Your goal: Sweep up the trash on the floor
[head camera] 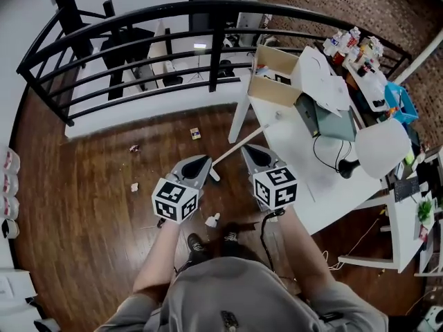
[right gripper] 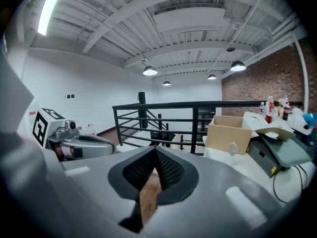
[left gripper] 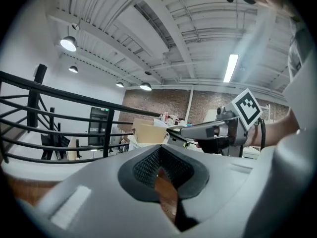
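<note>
Small bits of trash lie on the dark wooden floor: a yellowish scrap (head camera: 196, 133), a small piece (head camera: 133, 148), a pale bit (head camera: 135, 187) and a white crumpled piece (head camera: 212, 220) near the person's shoes. A light stick (head camera: 239, 145), perhaps a broom handle, slants from the table's corner down to the floor between the grippers. My left gripper (head camera: 197, 166) and right gripper (head camera: 257, 156) are held side by side at waist height, both shut with nothing in them. In the gripper views the left jaws (left gripper: 159, 170) and right jaws (right gripper: 154, 167) are closed, with only floor showing below.
A white table (head camera: 304, 178) stands right of the grippers, with an open cardboard box (head camera: 277, 75), a grey device, cables and bottles on it. A black railing (head camera: 138, 19) curves along the floor's far edge. White items line the left wall (head camera: 8, 185).
</note>
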Motion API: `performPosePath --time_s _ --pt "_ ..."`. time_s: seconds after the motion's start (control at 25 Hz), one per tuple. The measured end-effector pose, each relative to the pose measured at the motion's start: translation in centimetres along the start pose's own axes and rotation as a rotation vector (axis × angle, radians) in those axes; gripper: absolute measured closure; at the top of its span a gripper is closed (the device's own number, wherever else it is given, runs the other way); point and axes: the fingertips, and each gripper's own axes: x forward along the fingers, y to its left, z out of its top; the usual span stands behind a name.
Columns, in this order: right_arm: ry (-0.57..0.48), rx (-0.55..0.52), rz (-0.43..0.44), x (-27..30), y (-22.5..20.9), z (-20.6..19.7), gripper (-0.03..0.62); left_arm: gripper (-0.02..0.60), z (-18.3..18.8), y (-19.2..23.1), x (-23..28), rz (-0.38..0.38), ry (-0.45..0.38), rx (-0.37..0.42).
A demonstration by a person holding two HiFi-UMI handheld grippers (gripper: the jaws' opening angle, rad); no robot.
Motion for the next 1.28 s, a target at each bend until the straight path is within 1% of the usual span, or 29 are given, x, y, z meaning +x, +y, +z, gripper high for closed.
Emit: performPosePath --time_s 0.12,0.16,0.2,0.24,0.36,0.44,0.52,0.68,0.76,1.0,1.16,1.28 --pt "0.020 0.041 -0.049 -0.1 -3.9 -1.5 0.590 0.577 -1.1 -0.6 2.4 -0.027 0.031 -0.004" --pt "0.031 0.052 -0.066 -0.1 -5.3 -2.1 0.535 0.577 -1.6 -0.9 3.2 -0.036 0.040 -0.005" --pt "0.042 0.060 -0.086 -0.1 -6.8 -2.6 0.516 0.577 -1.9 -1.1 4.1 -0.044 0.047 -0.007" --pt "0.053 0.064 -0.107 -0.1 -8.3 -3.1 0.516 0.577 -2.3 -1.2 4.9 -0.047 0.052 -0.009" --pt "0.076 0.078 -0.155 0.7 -12.4 -4.0 0.495 0.577 -3.1 -0.8 7.4 -0.035 0.061 -0.015" --pt "0.092 0.084 -0.167 1.8 -14.6 -4.5 0.465 0.577 -3.7 -0.1 8.9 -0.019 0.076 -0.013" --pt "0.109 0.091 -0.179 3.0 -16.7 -5.1 0.434 0.577 -4.5 0.4 10.3 -0.012 0.102 -0.018" --pt "0.130 0.114 -0.210 5.4 -20.7 -6.5 0.382 0.577 -5.8 0.9 12.5 -0.019 0.155 -0.016" --pt "0.148 0.115 -0.208 6.9 -22.0 -7.3 0.361 0.577 -6.2 1.2 13.1 -0.016 0.170 -0.022" --pt "0.179 0.095 -0.183 10.6 -24.4 -8.7 0.361 0.577 -7.8 2.8 13.3 0.042 0.202 -0.064" --pt "0.199 0.092 -0.137 12.2 -23.9 -9.2 0.362 0.577 -8.9 4.1 12.2 0.081 0.225 -0.080" --pt "0.216 0.061 -0.099 13.0 -22.4 -9.2 0.392 0.577 -9.2 4.8 11.6 0.098 0.225 -0.090"
